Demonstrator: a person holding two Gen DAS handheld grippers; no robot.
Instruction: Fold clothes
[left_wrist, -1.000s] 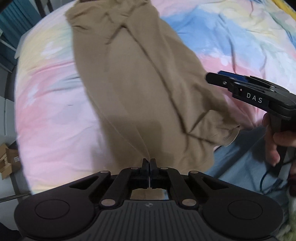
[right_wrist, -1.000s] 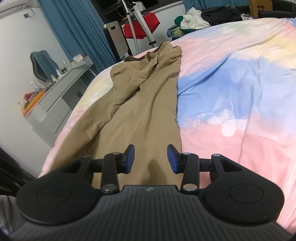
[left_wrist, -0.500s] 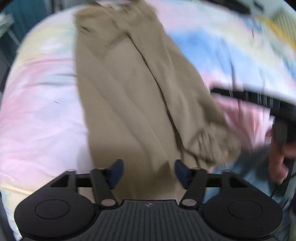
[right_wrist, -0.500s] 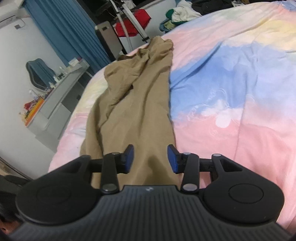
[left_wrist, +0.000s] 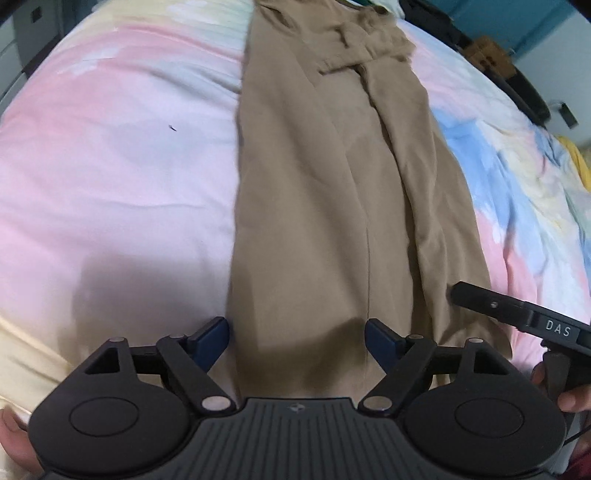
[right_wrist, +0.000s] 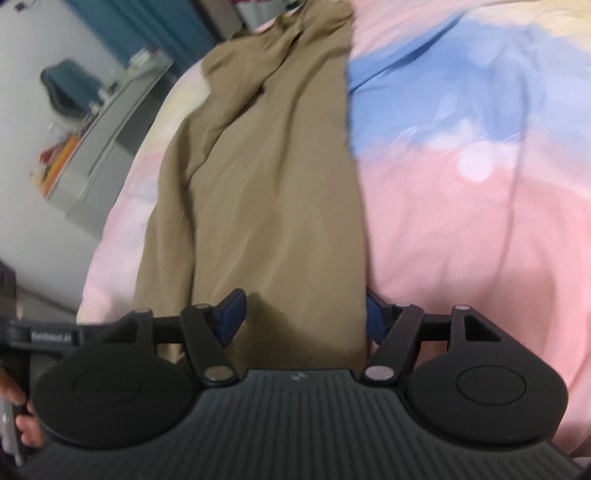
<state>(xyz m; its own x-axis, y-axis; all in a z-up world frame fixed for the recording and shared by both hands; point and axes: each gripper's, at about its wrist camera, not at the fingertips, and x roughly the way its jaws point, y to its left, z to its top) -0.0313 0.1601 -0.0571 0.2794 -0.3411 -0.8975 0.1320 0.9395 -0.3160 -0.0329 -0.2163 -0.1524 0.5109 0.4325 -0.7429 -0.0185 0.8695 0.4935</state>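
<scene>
Tan trousers (left_wrist: 325, 206) lie lengthwise on the bed (left_wrist: 110, 155), folded leg on leg. Left tool (left_wrist: 295, 341) gapes wide, holding nothing; right tool (right_wrist: 303, 312) is opening, cloth between its pads, ungripped. Advise both grip the near hem evenly, then carry it toward the waistband. Pastel quilt, rumpled; desk (right_wrist: 110, 122) and blue curtain (right_wrist: 147, 22) beyond.

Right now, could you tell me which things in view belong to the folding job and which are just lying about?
Job: tan trousers, left gripper, right gripper.
Lying about: pastel bedcover, desk, blue chair, cardboard box.
</scene>
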